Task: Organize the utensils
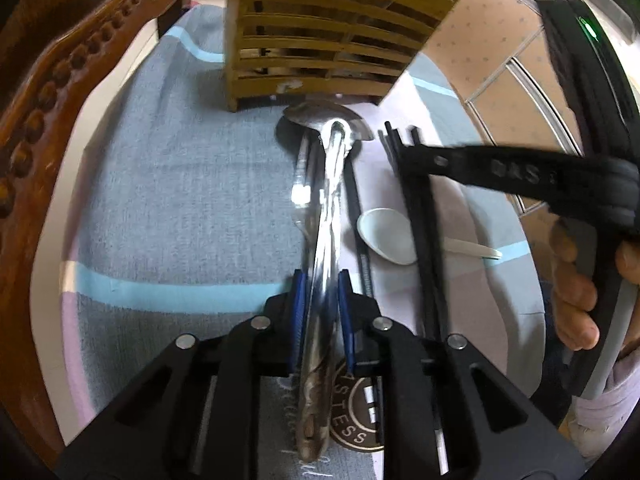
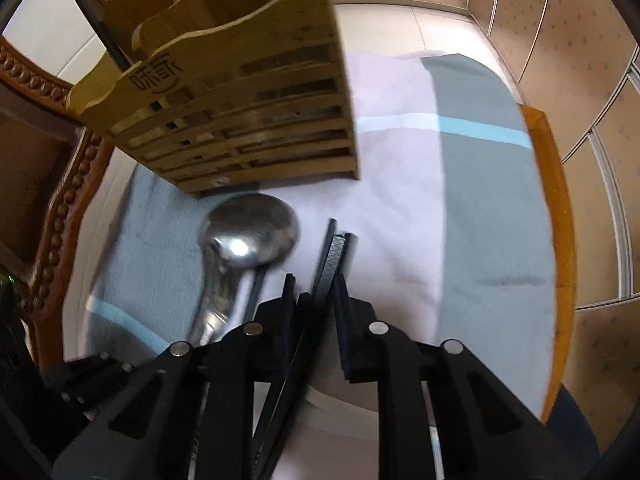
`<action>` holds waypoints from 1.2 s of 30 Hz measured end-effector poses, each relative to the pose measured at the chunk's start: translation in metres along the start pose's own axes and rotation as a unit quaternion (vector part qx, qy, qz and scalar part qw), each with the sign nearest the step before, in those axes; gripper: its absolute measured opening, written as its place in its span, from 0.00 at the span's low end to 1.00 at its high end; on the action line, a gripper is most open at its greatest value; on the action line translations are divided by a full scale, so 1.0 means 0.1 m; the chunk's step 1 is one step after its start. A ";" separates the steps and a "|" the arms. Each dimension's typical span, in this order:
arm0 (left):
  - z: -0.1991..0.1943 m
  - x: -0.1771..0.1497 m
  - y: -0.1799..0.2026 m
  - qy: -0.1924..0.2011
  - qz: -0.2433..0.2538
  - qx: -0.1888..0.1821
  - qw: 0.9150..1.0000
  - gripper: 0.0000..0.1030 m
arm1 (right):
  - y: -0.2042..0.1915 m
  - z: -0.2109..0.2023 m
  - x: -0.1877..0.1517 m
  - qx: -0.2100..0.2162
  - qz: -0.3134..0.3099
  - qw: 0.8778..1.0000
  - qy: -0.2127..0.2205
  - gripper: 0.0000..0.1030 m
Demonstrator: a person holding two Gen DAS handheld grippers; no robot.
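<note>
Currently left gripper (image 1: 323, 280) clamps the ladle (image 1: 326, 184) handle; right gripper (image 2: 316, 300) pinches black chopsticks (image 2: 330, 258). Risk: loose sticks fanning, missing the slatted holder (image 2: 256, 120).

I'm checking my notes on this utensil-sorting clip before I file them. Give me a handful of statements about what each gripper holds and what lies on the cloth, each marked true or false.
1. The left gripper is closed on the handle of the metal ladle. True.
2. The right gripper holds the white spoon. False: it holds black chopsticks; the white spoon lies on the cloth.
3. The wooden utensil holder stands beyond the ladle's bowl. True.
4. The ladle already stands in the holder. False: its bowl rests on the striped cloth in front of it.
</note>
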State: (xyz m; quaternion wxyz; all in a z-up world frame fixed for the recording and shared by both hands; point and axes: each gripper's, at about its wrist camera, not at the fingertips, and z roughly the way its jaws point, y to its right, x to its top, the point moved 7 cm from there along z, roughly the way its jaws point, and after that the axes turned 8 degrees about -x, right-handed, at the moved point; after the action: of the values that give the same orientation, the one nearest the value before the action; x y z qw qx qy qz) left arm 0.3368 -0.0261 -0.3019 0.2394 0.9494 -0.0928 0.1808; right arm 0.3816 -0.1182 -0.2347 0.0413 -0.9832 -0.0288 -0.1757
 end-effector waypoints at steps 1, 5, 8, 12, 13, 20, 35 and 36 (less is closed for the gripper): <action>-0.02 0.00 -0.04 0.002 -0.006 0.005 1.000 0.15 | 0.03 -0.01 -0.01 0.000 0.000 1.000 0.000 0.17; -0.12 0.03 -0.20 0.016 -0.041 0.008 0.999 0.15 | 0.19 -0.05 -0.05 -0.020 -0.007 1.000 0.000 0.16; -0.09 0.02 -0.21 0.009 -0.040 0.009 0.999 0.16 | 0.29 -0.06 -0.10 -0.025 -0.007 1.000 -0.002 0.16; -0.08 0.00 -0.19 0.002 -0.029 0.018 0.999 0.16 | 0.43 -0.03 -0.18 -0.019 0.008 1.000 -0.009 0.16; -0.05 0.01 -0.16 0.000 -0.029 0.018 0.999 0.15 | 0.45 0.00 -0.22 -0.016 0.010 1.000 -0.009 0.16; 0.04 0.12 0.03 0.007 -0.003 0.003 1.000 0.26 | 0.57 0.03 -0.18 0.013 0.041 0.999 0.007 0.27; 0.44 1.00 -0.08 0.026 -0.095 -0.058 0.993 0.47 | 0.59 0.02 -0.33 0.012 0.011 1.000 0.022 0.31; 0.45 1.02 -0.08 0.027 -0.103 -0.068 0.992 0.46 | 0.59 0.03 -0.33 0.013 0.012 1.000 0.022 0.31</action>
State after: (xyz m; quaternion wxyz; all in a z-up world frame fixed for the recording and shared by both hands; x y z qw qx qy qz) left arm 0.4463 -0.0506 -0.3027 0.3234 0.9300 -0.0005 0.1745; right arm 0.3556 -0.1783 -0.2532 0.0566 -0.9786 -0.0188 -0.1967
